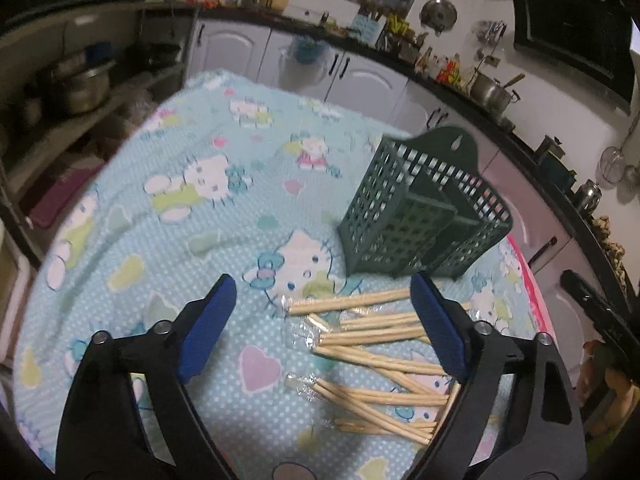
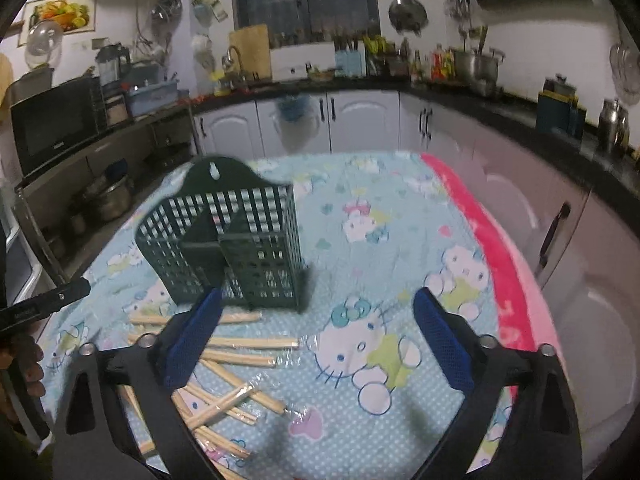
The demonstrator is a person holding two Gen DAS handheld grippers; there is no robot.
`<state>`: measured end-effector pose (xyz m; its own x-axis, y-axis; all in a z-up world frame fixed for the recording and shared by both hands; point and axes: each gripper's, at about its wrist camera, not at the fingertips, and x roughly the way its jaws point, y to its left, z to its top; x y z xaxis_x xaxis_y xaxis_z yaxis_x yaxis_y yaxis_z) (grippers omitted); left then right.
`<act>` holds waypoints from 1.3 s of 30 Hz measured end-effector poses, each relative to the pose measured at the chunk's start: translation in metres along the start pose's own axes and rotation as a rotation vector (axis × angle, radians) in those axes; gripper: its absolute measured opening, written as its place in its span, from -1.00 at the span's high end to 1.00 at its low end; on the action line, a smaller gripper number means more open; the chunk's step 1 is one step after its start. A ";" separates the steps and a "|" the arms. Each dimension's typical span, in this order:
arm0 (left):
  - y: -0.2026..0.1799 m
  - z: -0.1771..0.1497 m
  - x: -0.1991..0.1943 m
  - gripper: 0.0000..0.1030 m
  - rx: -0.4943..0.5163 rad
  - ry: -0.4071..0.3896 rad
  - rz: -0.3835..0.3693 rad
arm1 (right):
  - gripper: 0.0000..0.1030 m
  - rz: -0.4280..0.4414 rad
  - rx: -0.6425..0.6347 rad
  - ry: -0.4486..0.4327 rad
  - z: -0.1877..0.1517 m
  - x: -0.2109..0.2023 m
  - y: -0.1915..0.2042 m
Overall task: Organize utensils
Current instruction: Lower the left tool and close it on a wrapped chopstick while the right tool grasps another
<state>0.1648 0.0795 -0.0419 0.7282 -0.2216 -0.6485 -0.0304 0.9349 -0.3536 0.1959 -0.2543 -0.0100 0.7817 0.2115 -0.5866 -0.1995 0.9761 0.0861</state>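
Note:
A dark green perforated utensil holder (image 1: 420, 216) stands upright on the blue cartoon-print cloth (image 1: 168, 216); it also shows in the right wrist view (image 2: 236, 248). Several pairs of wooden chopsticks in clear wrappers (image 1: 372, 344) lie scattered on the cloth just in front of the holder, and they show low left in the right wrist view (image 2: 240, 350). My left gripper (image 1: 322, 292) is open and empty, hovering above the chopstick pile. My right gripper (image 2: 318, 304) is open and empty, to the right of the pile, with its left finger (image 2: 196, 336) over some chopsticks.
A pink blanket (image 2: 496, 264) edges the cloth on the right. White kitchen cabinets (image 2: 360, 120) and a cluttered black counter run behind the table. A shelf with metal pots (image 1: 80, 88) stands at the left. The other gripper's black body (image 1: 596, 312) shows at the right edge.

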 end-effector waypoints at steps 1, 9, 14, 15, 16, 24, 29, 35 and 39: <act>0.002 -0.002 0.005 -0.48 -0.005 0.023 -0.008 | -0.60 0.005 0.004 0.019 -0.003 0.005 -0.001; 0.016 -0.020 0.029 -0.25 -0.043 0.114 -0.052 | -0.20 0.062 0.017 0.144 -0.026 0.038 0.007; 0.022 -0.024 0.043 -0.04 -0.070 0.156 -0.065 | 0.02 0.081 0.002 0.194 -0.037 0.050 0.016; 0.022 -0.023 0.045 -0.02 -0.070 0.158 -0.068 | 0.08 0.083 0.001 0.204 -0.039 0.053 0.017; 0.022 -0.023 0.046 -0.02 -0.069 0.156 -0.070 | 0.09 0.089 0.003 0.215 -0.041 0.056 0.018; 0.031 -0.014 0.064 0.11 -0.115 0.170 -0.087 | 0.22 0.109 0.021 0.247 -0.045 0.066 0.014; 0.035 -0.013 0.068 0.35 -0.114 0.161 -0.083 | 0.22 0.127 0.050 0.271 -0.046 0.074 0.009; 0.041 -0.013 0.070 0.63 -0.118 0.151 -0.071 | 0.34 0.148 0.100 0.312 -0.048 0.089 0.004; 0.045 -0.012 0.069 0.71 -0.117 0.149 -0.076 | 0.60 0.157 0.110 0.323 -0.048 0.095 0.004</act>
<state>0.2058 0.1026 -0.1108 0.6225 -0.3369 -0.7064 -0.0645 0.8774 -0.4753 0.2406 -0.2331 -0.1041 0.5162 0.3497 -0.7818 -0.2240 0.9362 0.2708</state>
